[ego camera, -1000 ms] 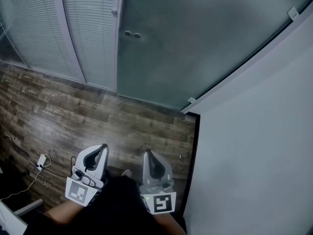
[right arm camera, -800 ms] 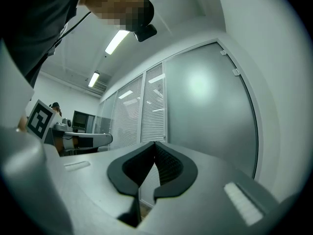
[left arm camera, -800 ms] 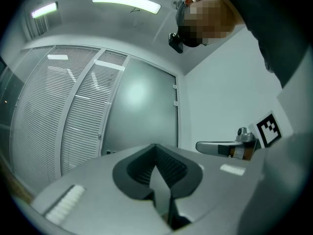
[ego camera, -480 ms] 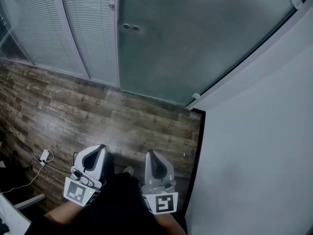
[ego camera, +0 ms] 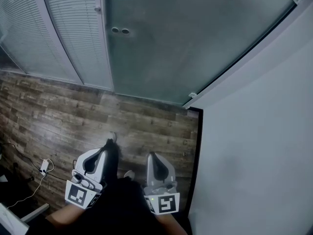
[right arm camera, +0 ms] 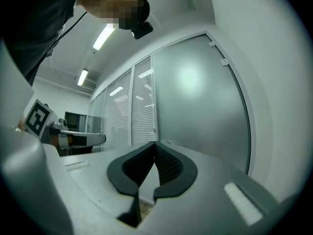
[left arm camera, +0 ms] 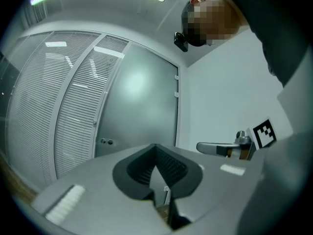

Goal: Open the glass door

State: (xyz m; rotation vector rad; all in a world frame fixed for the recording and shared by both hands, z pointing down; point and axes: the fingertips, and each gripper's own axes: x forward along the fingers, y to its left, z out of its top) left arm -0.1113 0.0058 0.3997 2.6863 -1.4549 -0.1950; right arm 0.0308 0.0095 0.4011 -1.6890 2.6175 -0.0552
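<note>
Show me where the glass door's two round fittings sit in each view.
Head view: fittings at upper left, near the door's left edge.
Left gripper view: fittings left of centre, below mid-height.
Right gripper view: fittings tiny, just right of centre, below mid-height.
Shared landmark: the blinds, directly left of the door in all three.

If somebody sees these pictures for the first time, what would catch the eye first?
The large frosted glass door fills the top of the head view, with two small round fittings near its left edge, next to slatted panels. Below, over the wood-pattern floor, the left gripper and the right gripper hang side by side, each with jaws together and empty, not touching the door.
</note>
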